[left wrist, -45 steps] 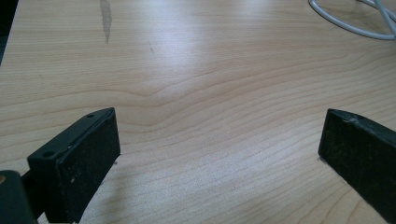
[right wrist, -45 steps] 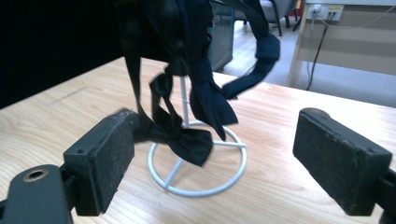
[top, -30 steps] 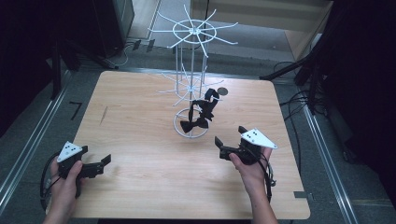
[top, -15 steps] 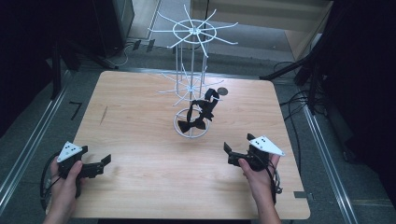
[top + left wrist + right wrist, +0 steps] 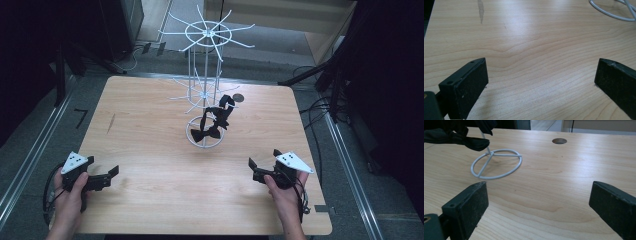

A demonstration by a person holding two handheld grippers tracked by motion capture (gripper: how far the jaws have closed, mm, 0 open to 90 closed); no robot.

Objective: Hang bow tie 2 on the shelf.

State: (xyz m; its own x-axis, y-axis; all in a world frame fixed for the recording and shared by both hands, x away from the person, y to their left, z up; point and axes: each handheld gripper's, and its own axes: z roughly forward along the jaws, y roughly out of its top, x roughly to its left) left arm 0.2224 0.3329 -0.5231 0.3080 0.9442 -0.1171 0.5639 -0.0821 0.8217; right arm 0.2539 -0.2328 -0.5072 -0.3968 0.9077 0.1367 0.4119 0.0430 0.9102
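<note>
While the whole white wire rack (image 5: 206, 90) with its spoked tiers can be made out from the high view, just its ring base (image 5: 496, 163) gets caught by the right gripper view, and a mere curve of white wire (image 5: 610, 10) is seen at the top corner of the left gripper view. Two black bow ties (image 5: 214, 120) are counted on the rack, hung low near the base, well apart from both grippers; one of them (image 5: 456, 137) is also picked up in the right gripper view. Two grippers are held: the left gripper (image 5: 107, 176) and the right gripper (image 5: 257, 167), each with jaws spread wide and nothing between them. A light wooden table (image 5: 150, 125) with one round cable hole (image 5: 559, 141) is used, and a dark room with cables on a grey floor (image 5: 345, 165) is seen around it.
</note>
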